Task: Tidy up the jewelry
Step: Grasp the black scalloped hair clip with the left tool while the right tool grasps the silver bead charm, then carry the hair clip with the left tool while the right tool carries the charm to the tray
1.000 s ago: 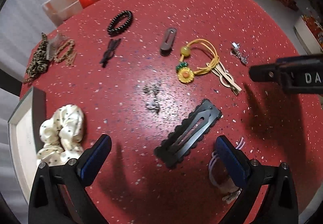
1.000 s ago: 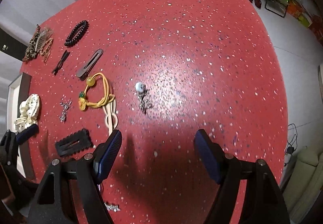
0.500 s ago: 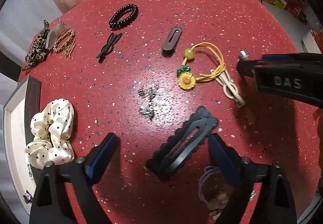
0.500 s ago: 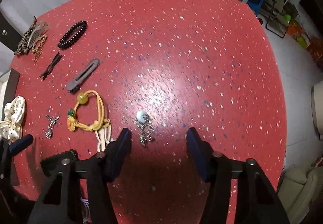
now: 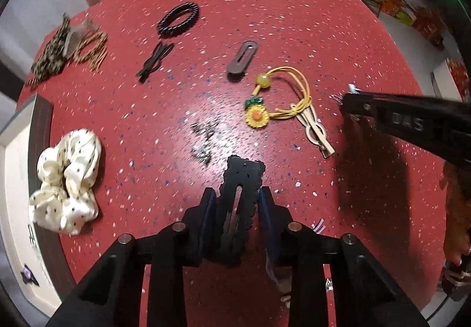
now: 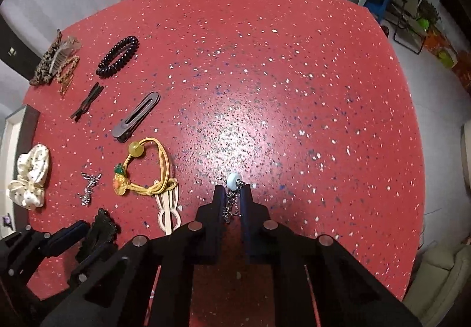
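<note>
Both wrist views steeply down, close; share red table (image 5: 294,18).

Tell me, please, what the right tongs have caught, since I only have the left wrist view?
Observer: The right tongs have just been closing and are now shut on a silver chain charm.
Operator: Is its white bead pinched too?
Observer: No, the bead pokes out past the tips; only the chain sits between the pads.
Operator: Does anything lie close beside them?
Observer: The beige clip is nearest, lying apart on their left; on their right only bare table shows.
</note>
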